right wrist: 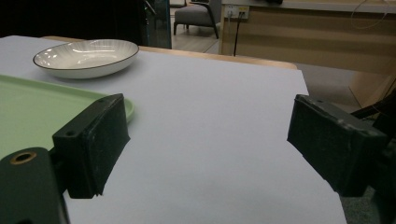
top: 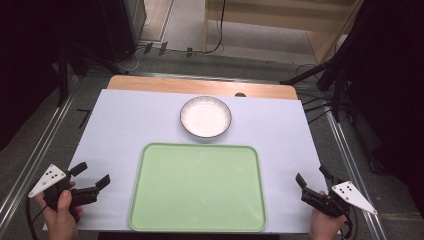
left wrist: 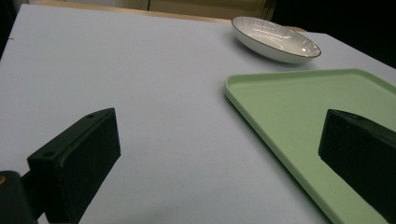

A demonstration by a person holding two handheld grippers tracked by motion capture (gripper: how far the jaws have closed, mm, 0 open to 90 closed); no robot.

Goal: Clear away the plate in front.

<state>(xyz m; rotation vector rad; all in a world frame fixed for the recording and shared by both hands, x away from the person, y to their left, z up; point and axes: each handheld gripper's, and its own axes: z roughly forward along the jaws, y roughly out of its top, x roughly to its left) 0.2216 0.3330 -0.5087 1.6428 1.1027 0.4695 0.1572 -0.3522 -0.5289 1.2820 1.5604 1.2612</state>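
Gaping wide at the lower left of the high view, the left gripper (top: 91, 172) sits in the person's left hand (top: 62, 212), its jaws spread well apart with nothing between them and nothing touched. Over at the lower right, the right gripper (top: 311, 179) is the same story: held in the right hand (top: 325, 227), jaws splayed wide and pinching nothing. Each carries its grey three-cornered plate on top, out toward the frame's edge.

Looking along the left gripper's own jaws, one black pad (left wrist: 77, 161) stands at the lower left of that view over bare white sheet, the other at the lower right in front of the tray, a broad gap between them. From the right gripper's view, one pad (right wrist: 93, 140) rises at the lower left just in front of the tray's rounded corner, the other at the right near the sheet's edge; whether they hover or rest on the table I can't tell.

Now the containers. A pale green tray (top: 197, 187) lies flat in the lower middle of the high view, between the two grippers, and it's bare inside. Just beyond its far rim, close but apart, sits a white bowl (top: 205, 116) with a thin dark rim and fine ribbing on its inner wall, and it too has nothing in it. Both rest on a white sheet (top: 125, 125) covering the wooden table (top: 200, 86), whose far edge peeks out at the top
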